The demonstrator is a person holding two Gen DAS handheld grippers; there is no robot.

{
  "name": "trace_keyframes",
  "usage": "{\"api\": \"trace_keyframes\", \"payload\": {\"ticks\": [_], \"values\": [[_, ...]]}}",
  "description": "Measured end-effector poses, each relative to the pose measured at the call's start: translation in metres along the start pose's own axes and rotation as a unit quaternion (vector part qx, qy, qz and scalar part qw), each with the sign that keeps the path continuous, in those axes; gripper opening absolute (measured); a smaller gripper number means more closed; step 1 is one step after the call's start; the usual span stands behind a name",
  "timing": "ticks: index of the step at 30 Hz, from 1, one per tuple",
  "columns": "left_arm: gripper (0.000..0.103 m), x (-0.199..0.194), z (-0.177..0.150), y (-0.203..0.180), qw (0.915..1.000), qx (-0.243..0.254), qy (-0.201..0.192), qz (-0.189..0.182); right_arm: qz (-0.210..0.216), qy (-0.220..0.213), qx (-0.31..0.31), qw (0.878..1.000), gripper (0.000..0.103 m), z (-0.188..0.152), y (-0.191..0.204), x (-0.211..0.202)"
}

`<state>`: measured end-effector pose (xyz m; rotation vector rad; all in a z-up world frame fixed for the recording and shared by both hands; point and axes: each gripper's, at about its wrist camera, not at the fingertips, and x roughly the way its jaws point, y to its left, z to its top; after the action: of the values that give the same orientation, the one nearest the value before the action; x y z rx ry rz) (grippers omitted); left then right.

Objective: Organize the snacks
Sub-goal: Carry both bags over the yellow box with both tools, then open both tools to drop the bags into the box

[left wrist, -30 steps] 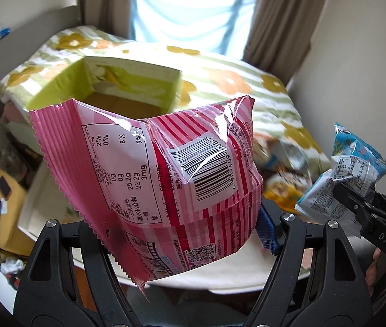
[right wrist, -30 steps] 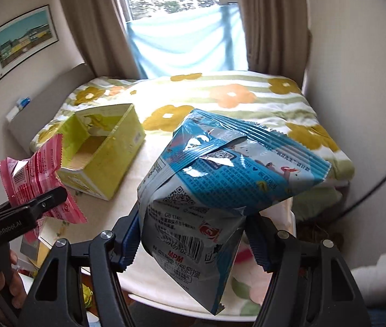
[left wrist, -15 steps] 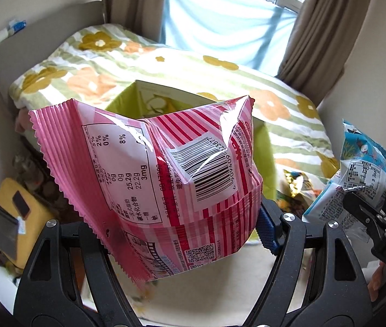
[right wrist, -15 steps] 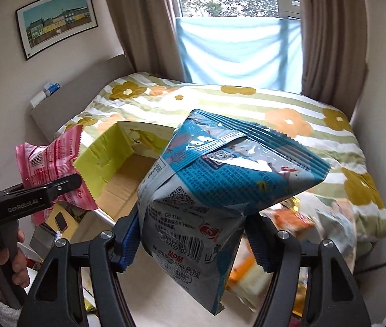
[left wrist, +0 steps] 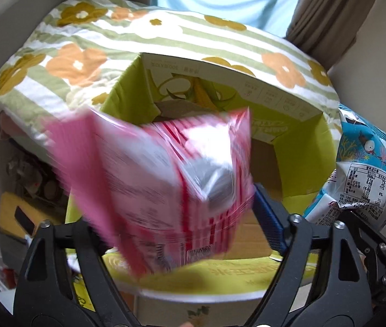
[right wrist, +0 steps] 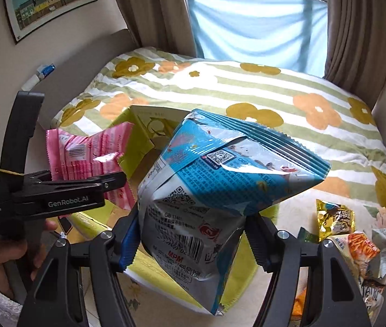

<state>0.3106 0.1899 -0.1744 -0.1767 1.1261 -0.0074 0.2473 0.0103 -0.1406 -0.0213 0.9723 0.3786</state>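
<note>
The pink striped snack bag (left wrist: 165, 179) is smeared with motion between the jaws of my left gripper (left wrist: 182, 223), which are opening. The blue pad (left wrist: 269, 218) stands just clear of the bag's edge. Right below and behind it is an open yellow-green cardboard box (left wrist: 302, 141) with a bare brown floor. In the right wrist view the pink bag (right wrist: 84, 158) sits at the tip of the left gripper (right wrist: 111, 184), beside the box (right wrist: 135, 147). My right gripper (right wrist: 190, 239) is shut on a blue and white snack bag (right wrist: 220, 179), held over the box's near right corner.
Several loose snack packs, one gold (right wrist: 334, 218) and one orange (right wrist: 361, 248), lie at the right on the table. A bed with a flowered blanket (right wrist: 247, 95) lies behind the box. A hand (right wrist: 2, 259) grips the left tool. Clutter and a yellow object (left wrist: 13, 212) are low left.
Both grippers have travelled to the box, which now sits right under them. The left jaws have widened and the pink bag has tipped and blurred. The blue bag stays gripped as before.
</note>
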Motion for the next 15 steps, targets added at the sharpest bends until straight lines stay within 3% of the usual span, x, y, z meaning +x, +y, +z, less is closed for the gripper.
{"api": "trace_keyframes", "payload": {"ticks": [1,6,15], "values": [[0.103,0.004,0.001,-0.001,1.0000,0.008,0.002,0.002,-0.002,0.007,0.003,1.000,0.064,0.000,0.000,0.005],[0.103,0.013,0.001,-0.002,0.9996,0.029,0.006,-0.001,-0.014,0.032,0.011,0.999,0.064,-0.001,-0.002,0.026],[0.103,0.001,-0.011,0.007,0.9999,0.006,0.004,0.008,0.010,0.071,0.006,0.997,0.064,-0.011,-0.008,0.048]]}}
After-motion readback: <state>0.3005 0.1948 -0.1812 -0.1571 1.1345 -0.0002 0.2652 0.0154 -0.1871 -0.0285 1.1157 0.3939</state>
